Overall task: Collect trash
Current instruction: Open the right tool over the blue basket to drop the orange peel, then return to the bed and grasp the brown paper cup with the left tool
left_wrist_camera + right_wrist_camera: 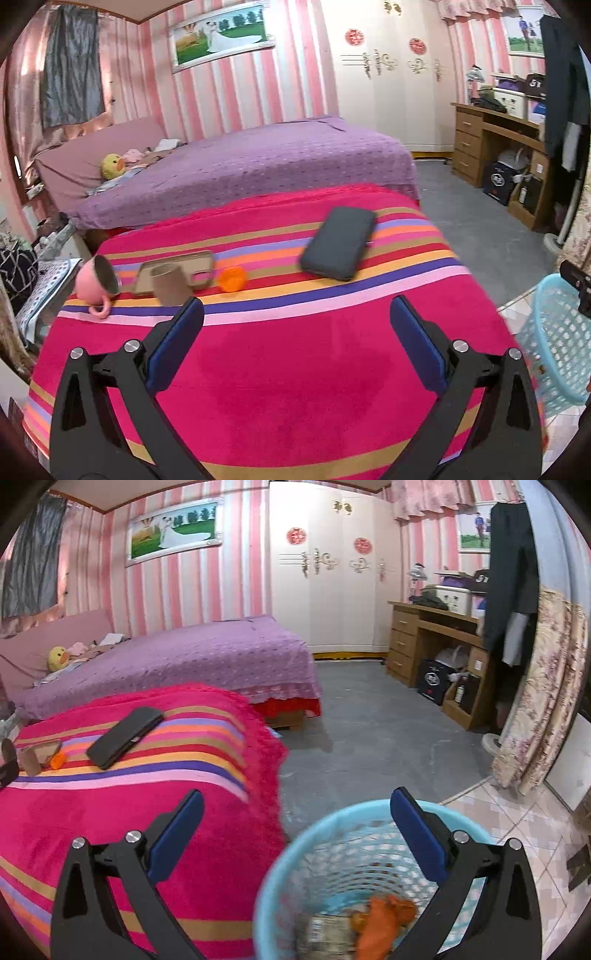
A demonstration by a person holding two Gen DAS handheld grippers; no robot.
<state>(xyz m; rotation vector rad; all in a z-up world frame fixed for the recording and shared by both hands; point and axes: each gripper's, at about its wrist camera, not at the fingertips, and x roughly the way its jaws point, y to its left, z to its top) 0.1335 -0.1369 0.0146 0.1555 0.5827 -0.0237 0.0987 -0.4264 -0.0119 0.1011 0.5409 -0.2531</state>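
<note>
Pink-striped walls framed a worktop under a striped blanket (pixel 280 369), where an orange scrap (pixel 231 279) sat beside a brown paper cup (pixel 170 284) and a flattened card piece (pixel 177 263), the likely trash left. All three looked light and crushable; the cup's rim seemed the best pinch point. Left gripper (pixel 295 325) hovered with fingers (pixel 175 347) spread wide, empty. Right gripper (pixel 295 808) hung over the blue basket (pixel 280 867), fingers equally wide, holding nothing, orange wrappers (pixel 380 919) below.

- Pink-and-white striped walls (pixel 177 590) rise behind the purple-covered bed (pixel 192 657).
- White wardrobe (pixel 332 572) beyond the bed's foot.
- Wooden desk (pixel 424 638) right of the wardrobe.
- Grey floor (pixel 369 731).
</note>
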